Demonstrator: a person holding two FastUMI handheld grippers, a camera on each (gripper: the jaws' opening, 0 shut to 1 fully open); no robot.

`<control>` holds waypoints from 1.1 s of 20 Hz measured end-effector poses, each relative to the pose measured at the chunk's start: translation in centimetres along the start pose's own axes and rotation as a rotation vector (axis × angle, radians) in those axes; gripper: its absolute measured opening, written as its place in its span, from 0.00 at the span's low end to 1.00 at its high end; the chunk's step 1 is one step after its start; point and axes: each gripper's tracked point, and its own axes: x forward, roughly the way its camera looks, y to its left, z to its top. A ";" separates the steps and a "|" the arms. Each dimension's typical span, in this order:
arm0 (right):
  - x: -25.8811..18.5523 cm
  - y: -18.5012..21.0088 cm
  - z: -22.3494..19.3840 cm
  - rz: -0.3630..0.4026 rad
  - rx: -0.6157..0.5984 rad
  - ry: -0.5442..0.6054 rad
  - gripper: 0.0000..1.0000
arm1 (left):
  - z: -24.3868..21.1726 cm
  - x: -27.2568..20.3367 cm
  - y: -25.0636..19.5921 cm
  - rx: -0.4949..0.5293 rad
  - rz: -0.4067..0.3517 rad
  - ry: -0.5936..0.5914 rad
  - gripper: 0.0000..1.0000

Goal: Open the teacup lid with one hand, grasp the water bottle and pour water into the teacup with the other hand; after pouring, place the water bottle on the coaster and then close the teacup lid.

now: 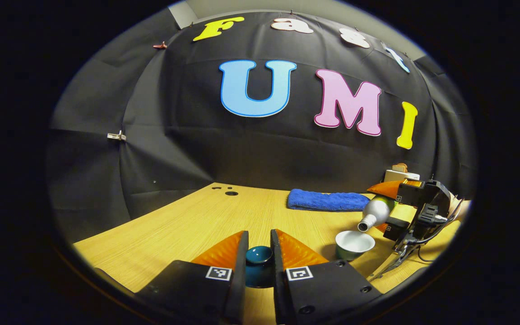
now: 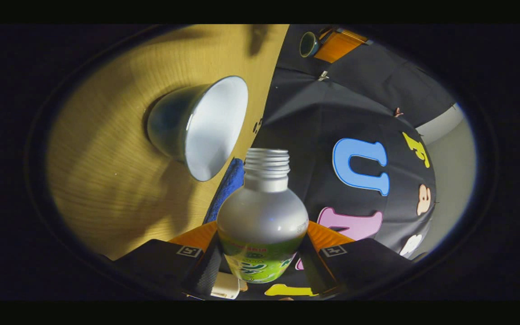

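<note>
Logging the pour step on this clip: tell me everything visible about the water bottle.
The water bottle looks like frosted silvery plastic with a green printed label low on its body and a bare threaded neck, no cap. The right claw clamps its body. It is tipped over, mouth aimed at the open teacup on the table, not touching the cup.

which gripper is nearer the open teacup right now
Right. The right gripper holds the water bottle tilted, its mouth just above the teacup. The left gripper is off to the cup's side, clamping the lid.
</note>
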 end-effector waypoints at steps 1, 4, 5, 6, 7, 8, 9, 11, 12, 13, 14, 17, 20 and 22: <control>0.2 -0.1 0.1 -0.003 -0.012 -0.003 0.80 | 0.0 -0.1 -0.1 0.001 0.000 0.002 0.29; 0.0 -0.6 0.3 -0.023 -0.056 -0.014 0.77 | -0.2 -0.3 0.1 0.003 0.003 0.006 0.29; 0.2 -0.6 0.3 -0.025 -0.062 -0.017 0.80 | -0.1 -0.4 0.1 0.003 0.006 0.008 0.30; 0.3 -0.6 0.2 -0.023 -0.066 -0.018 0.80 | -0.1 -0.5 0.2 0.002 0.007 0.008 0.30; 0.2 -0.6 0.3 -0.024 -0.074 -0.019 0.80 | -0.2 -0.6 0.2 0.003 0.009 0.008 0.29; 0.1 -0.6 0.4 -0.024 -0.083 -0.022 0.80 | -0.1 -0.6 0.1 0.005 0.010 0.007 0.30; 0.2 -0.8 0.4 -0.027 -0.097 -0.023 0.80 | -0.1 -0.7 0.1 0.009 0.009 0.007 0.30; 0.2 -1.1 0.3 -0.045 -0.116 -0.026 0.80 | 0.1 -0.9 0.0 0.015 0.008 0.005 0.30; 0.2 -1.0 0.3 -0.048 -0.113 -0.027 0.80 | 0.2 -1.1 -0.1 0.016 0.007 0.005 0.29; 0.2 -1.0 0.4 -0.052 -0.117 -0.027 0.80 | 0.2 -1.1 -0.1 0.017 0.009 0.005 0.29; 0.2 -1.2 0.5 -0.059 -0.126 -0.029 0.80 | 0.4 -1.1 -0.1 0.020 0.010 0.003 0.29; 0.2 -1.7 0.4 -0.098 -0.150 -0.031 0.80 | 0.5 -1.3 -0.4 0.028 0.009 0.000 0.29; 0.3 -2.0 0.2 -0.128 -0.174 -0.026 0.80 | 0.7 -1.5 -0.6 0.028 0.005 -0.001 0.30; 0.3 -2.2 0.2 -0.140 -0.192 -0.026 0.80 | 0.7 -1.4 -0.8 0.030 0.002 -0.002 0.29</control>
